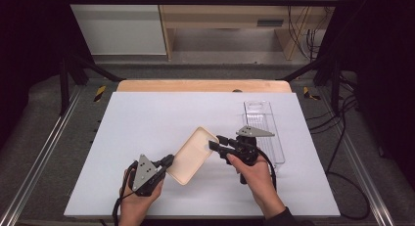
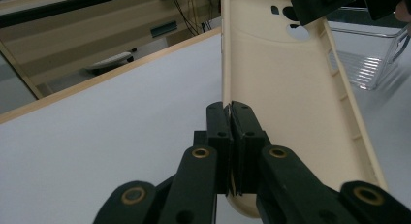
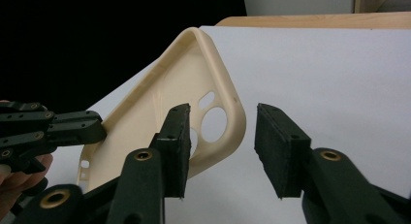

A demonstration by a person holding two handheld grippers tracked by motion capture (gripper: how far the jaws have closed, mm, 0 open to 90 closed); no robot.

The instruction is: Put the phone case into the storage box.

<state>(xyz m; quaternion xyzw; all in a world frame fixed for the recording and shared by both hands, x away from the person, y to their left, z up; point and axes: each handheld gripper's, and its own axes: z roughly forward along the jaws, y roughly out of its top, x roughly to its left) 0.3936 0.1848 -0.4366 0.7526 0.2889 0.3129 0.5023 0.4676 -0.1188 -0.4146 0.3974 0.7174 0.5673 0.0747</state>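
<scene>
Cream phone case (image 1: 192, 155) held between left tool (image 1: 165, 163) and right tool (image 1: 215, 146) above white worktop (image 1: 147, 118); clear tray (image 1: 264, 130) right.

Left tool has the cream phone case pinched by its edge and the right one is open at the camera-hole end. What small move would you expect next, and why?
Probably the right tool closing on the phone case. Its jaws stand apart astride the case's corner by the camera cutouts, one inside the shell and one outside, while the left tool is shut on the opposite edge. Closing would give a two-handed hold.

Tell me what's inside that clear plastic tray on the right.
Nothing shows inside the clear tray; its ribbed bottom looks bare. The right gripper and hand cover its near end.
</scene>
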